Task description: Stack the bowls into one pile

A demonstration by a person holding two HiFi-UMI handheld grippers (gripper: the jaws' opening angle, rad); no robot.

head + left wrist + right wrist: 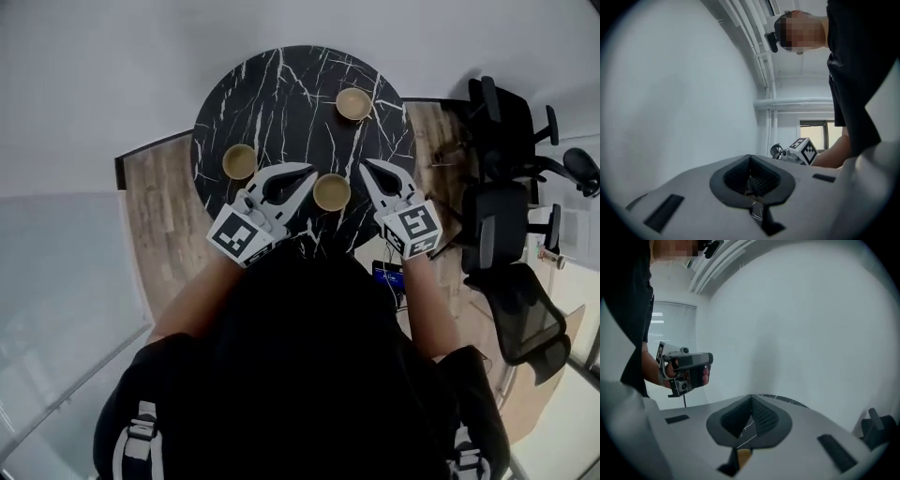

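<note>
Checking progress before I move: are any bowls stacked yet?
No, the far bowl, left bowl and near bowl each sit alone on the table.

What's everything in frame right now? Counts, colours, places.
bowls: 3, tan, set apart on the table, unstacked; one far right, one left, one near the middle
table: 1, black with white veins, round, centre of the head view
floor: 1, brown wood, around the table
office chairs: at least 2, black, right of the table
left gripper: 1, pale grey, jaws together and empty, just left of the near bowl
right gripper: 1, pale grey, jaws together and empty, just right of the near bowl
person's top: 1, black, bottom of the head view
</note>
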